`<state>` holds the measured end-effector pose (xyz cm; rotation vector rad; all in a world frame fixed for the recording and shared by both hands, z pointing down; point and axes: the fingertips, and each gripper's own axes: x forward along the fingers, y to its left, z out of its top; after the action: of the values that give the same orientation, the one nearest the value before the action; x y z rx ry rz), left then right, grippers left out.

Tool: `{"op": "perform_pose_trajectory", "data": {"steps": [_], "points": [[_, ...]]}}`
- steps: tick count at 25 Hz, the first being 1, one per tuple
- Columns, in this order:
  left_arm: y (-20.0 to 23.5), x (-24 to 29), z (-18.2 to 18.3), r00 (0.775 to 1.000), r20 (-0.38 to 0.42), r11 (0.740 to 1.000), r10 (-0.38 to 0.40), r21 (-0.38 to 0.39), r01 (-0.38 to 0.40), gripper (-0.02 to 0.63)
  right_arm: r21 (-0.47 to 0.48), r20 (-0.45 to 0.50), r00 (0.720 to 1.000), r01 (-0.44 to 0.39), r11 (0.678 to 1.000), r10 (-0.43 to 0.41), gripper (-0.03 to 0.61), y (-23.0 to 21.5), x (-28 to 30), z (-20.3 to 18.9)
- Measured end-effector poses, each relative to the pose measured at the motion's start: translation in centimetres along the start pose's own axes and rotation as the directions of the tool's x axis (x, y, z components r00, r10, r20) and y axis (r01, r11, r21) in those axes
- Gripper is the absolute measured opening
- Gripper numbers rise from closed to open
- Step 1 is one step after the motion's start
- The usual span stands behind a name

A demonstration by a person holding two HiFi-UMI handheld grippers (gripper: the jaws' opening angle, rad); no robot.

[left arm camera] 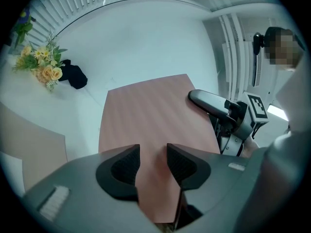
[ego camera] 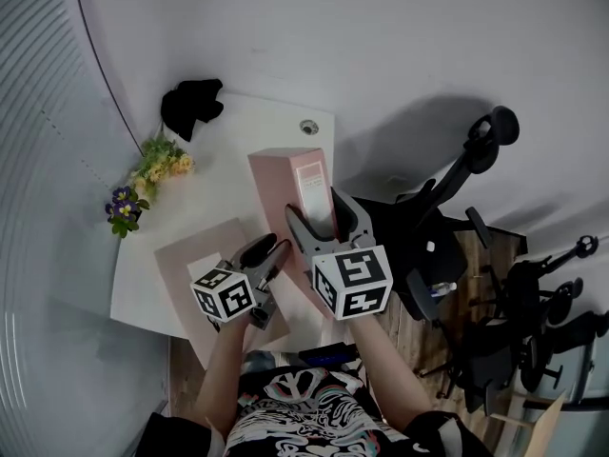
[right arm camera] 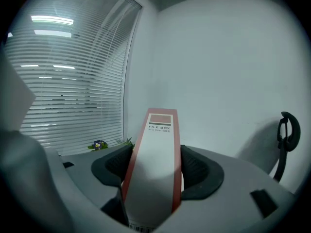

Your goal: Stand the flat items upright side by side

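On the white table (ego camera: 228,150), right gripper (right arm camera: 151,166) and left gripper (left arm camera: 153,161) both pinch the pink file box (ego camera: 276,179)

The head view is looking steeply down from above on the white table (ego camera: 257,131); each gripper view is sitting close behind its jaws, facing along them (all three are sharing the pink file box (ego camera: 276,188)).
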<state>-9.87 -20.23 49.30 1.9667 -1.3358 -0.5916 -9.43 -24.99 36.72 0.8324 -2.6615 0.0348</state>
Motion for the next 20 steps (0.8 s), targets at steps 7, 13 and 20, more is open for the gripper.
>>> {"op": "perform_pose_trajectory", "data": {"steps": [7, 13, 20], "points": [[-0.3, 0.1, 0.3, 1.0, 0.018, 1.0, -0.002, -0.02, 0.002, 0.158, 0.006, 0.109, 0.993, 0.047, 0.999, -0.047, 0.308, -0.1, -1.7, 0.4], [-0.3, 0.1, 0.3, 1.0, 0.025, 1.0, 0.005, -0.027, -0.004, 0.158, 0.005, 0.174, 0.983, 0.061, 0.998, -0.061, 0.31, -0.1, -2.7, 0.4], [-0.2, 0.0, 0.2, 1.0, 0.025, 0.999, 0.008, -0.038, -0.007, 0.156, 0.014, 0.266, 0.958, 0.108, 0.994, -0.108, 0.31, 0.3, -4.2, 0.1]]}}
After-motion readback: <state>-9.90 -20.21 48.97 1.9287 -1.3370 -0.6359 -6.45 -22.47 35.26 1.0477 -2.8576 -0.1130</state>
